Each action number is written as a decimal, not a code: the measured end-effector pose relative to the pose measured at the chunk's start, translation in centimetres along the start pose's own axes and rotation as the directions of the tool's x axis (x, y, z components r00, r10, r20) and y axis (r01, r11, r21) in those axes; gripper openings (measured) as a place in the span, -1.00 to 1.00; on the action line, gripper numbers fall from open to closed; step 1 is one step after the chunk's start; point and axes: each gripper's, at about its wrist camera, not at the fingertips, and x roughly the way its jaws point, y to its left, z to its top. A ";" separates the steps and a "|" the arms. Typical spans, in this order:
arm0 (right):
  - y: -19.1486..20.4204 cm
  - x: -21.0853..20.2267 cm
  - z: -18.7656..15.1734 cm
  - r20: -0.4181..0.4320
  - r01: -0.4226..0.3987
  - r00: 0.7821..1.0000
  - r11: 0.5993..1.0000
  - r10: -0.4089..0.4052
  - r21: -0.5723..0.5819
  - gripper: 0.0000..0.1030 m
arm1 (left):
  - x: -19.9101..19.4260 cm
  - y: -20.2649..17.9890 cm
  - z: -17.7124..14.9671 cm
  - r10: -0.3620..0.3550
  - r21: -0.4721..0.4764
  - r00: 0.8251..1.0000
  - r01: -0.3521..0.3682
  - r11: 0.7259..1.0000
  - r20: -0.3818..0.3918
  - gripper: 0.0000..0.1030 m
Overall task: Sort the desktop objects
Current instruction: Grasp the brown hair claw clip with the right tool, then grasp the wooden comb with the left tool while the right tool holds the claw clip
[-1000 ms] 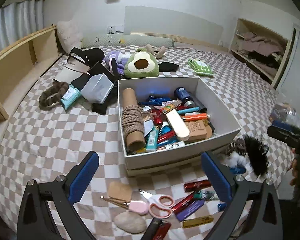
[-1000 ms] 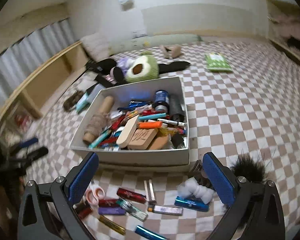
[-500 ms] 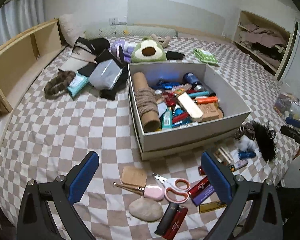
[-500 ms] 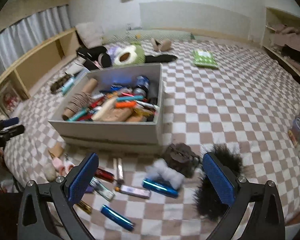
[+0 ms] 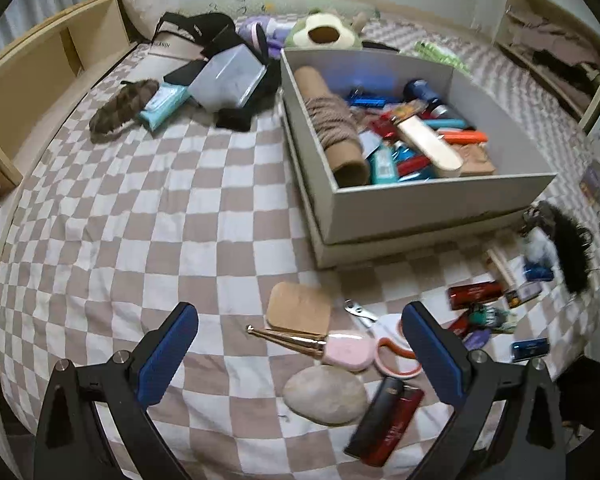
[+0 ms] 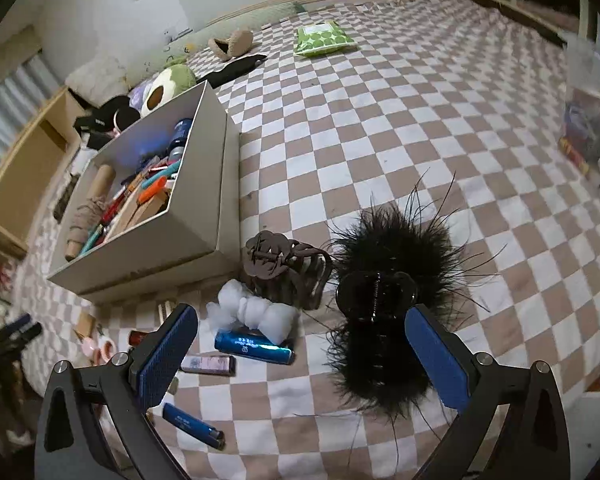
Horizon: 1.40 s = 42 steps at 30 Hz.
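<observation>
Clutter lies loose on the checked bedspread (image 5: 148, 216) in front of the full box (image 5: 420, 208): stone (image 5: 326, 394), pink scissors (image 5: 388, 344), lighters (image 5: 388, 418), and further right a black fluffy clip (image 6: 384, 320). The clip's long wisps could snag the brown clip (image 6: 288, 268) touching it and drag both. The left gripper (image 5: 300, 352) hangs low over the stone and scissors, jaws wide, empty. The right gripper (image 6: 302, 348) hovers over the fluffy clip, also spread wide and holding nothing.
</observation>
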 end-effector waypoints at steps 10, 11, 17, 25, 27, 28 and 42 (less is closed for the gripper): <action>2.3 4.3 1.3 -0.048 -0.131 0.990 0.990 0.134 0.058 0.64 | 3.8 1.1 -0.4 0.079 -0.006 0.994 -0.080 0.997 -0.080 0.99; 2.7 5.2 1.3 -0.063 -0.118 0.990 0.991 0.122 0.068 0.60 | 4.1 1.2 -0.4 0.086 -0.005 0.993 -0.086 0.996 -0.086 0.99; 3.7 8.6 1.6 -0.102 0.021 0.995 0.992 -0.009 0.122 0.35 | 4.9 1.2 -0.4 0.091 0.002 0.990 -0.092 0.996 -0.103 0.99; 3.8 9.5 2.9 -0.090 0.142 0.988 0.977 -0.129 0.157 0.31 | 5.6 0.8 -0.4 0.091 0.021 0.989 -0.089 0.996 -0.116 0.99; 3.6 9.9 3.0 -0.101 0.159 0.984 0.975 -0.144 0.154 0.16 | 5.9 0.7 -0.2 0.092 0.017 0.989 -0.091 0.996 -0.120 0.99; 3.5 10.1 3.0 -0.106 0.163 0.983 0.975 -0.148 0.151 0.11 | 5.9 0.8 -0.1 0.090 0.013 0.989 -0.089 0.996 -0.121 0.99; 3.4 8.7 3.3 -0.104 0.122 0.988 0.989 -0.113 0.084 0.04 | 6.5 1.1 0.1 0.076 -0.011 0.988 -0.079 0.997 -0.132 0.99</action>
